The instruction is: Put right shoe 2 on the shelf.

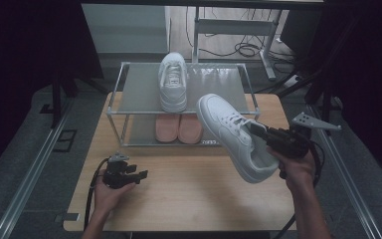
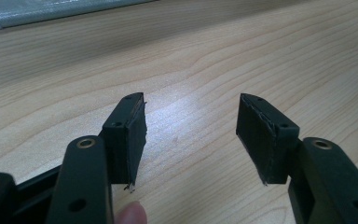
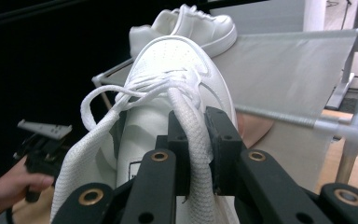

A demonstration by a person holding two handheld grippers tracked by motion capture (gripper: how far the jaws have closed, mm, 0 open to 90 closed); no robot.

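While my right gripper [image 3: 196, 140] was clamped on the tongue of the white sneaker [image 1: 234, 137], the shoe hung in the air over the right side of the table [image 1: 179, 194], just in front of the shoe rack [image 1: 129, 82]. Its long axis ran from the heel at my right hand up toward the toe, which pointed at the rack's top shelf, where the matching sneaker [image 1: 173, 82] already stood. The free space lay to the right of that shoe, so my right hand was the nearer one. My left gripper [image 2: 191, 135] rested low over the table, jaws apart and holding nothing.
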